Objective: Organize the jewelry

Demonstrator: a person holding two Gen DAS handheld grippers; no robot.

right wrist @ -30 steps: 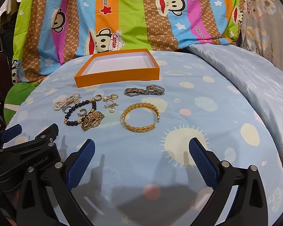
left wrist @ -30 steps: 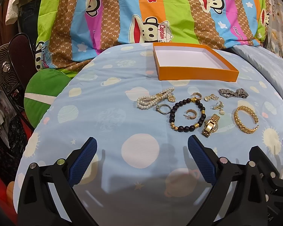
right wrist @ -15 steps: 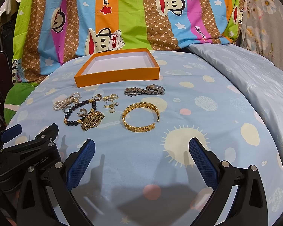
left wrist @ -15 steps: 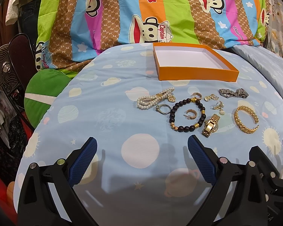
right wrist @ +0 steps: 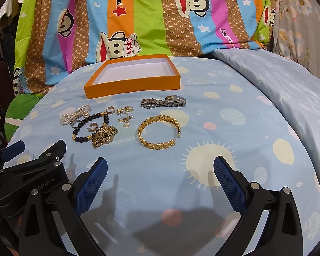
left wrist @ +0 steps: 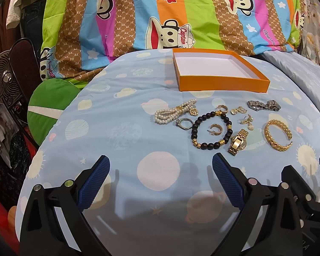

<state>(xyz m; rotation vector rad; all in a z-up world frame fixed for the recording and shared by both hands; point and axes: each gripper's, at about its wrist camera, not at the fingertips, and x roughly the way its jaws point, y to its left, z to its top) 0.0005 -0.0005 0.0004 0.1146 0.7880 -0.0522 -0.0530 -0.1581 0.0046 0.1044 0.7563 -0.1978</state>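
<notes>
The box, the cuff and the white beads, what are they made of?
Box: looks like cardboard, matte orange outside, white inside, thin flat walls.
Cuff: shiny yellow metal, braided; real gold or plating, can't tell.
White beads: glossy cream rounds, pearls or imitation.

Lighting: bright, even indoor light from above and behind the cameras. Shadows: soft grey shadows of both grippers fall forward on the blue bedsheet (left wrist: 121,128), darkest near the bottom edge. Glare: small highlights on the gold bangle (right wrist: 159,132). Focus: centre sharp, print legible. Distortion: strong fisheye bowing, with black vignette in the corners of both views; margins slightly soft.
</notes>
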